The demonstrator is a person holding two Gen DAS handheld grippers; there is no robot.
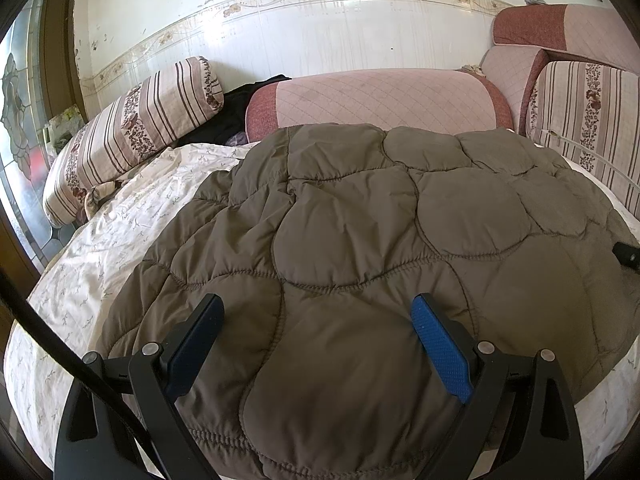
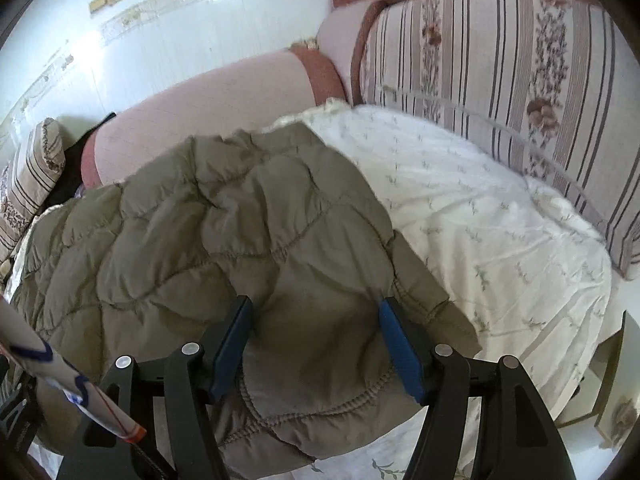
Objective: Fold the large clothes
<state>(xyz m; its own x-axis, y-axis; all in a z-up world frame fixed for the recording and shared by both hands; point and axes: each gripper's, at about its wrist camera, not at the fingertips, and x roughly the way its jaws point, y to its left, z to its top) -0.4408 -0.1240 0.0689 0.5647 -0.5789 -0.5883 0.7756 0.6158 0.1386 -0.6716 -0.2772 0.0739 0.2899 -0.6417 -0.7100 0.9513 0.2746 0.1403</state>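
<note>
A brown quilted jacket [image 1: 360,240] lies spread on a bed with a white flowered sheet [image 1: 120,232]. My left gripper [image 1: 318,300] stands open just above the jacket's near part, and its blue pads [image 1: 440,344] are far apart with puffy fabric under them. In the right wrist view the jacket [image 2: 200,220] fills the left half. My right gripper [image 2: 315,303] is open over the jacket's near right corner. A bulge of fabric lies between its fingers [image 2: 400,348], and I cannot see the pads squeezing it. A black tip [image 1: 626,254] shows at the jacket's right edge.
Pink cushions [image 1: 380,96] line the back wall, and striped flowered pillows stand at the left [image 1: 132,128] and right [image 2: 500,80]. Dark clothing [image 1: 224,120] lies behind the left pillow. Bare sheet [image 2: 480,220] lies right of the jacket. A white strip with blue and orange marks [image 2: 60,380] crosses the right view's lower left.
</note>
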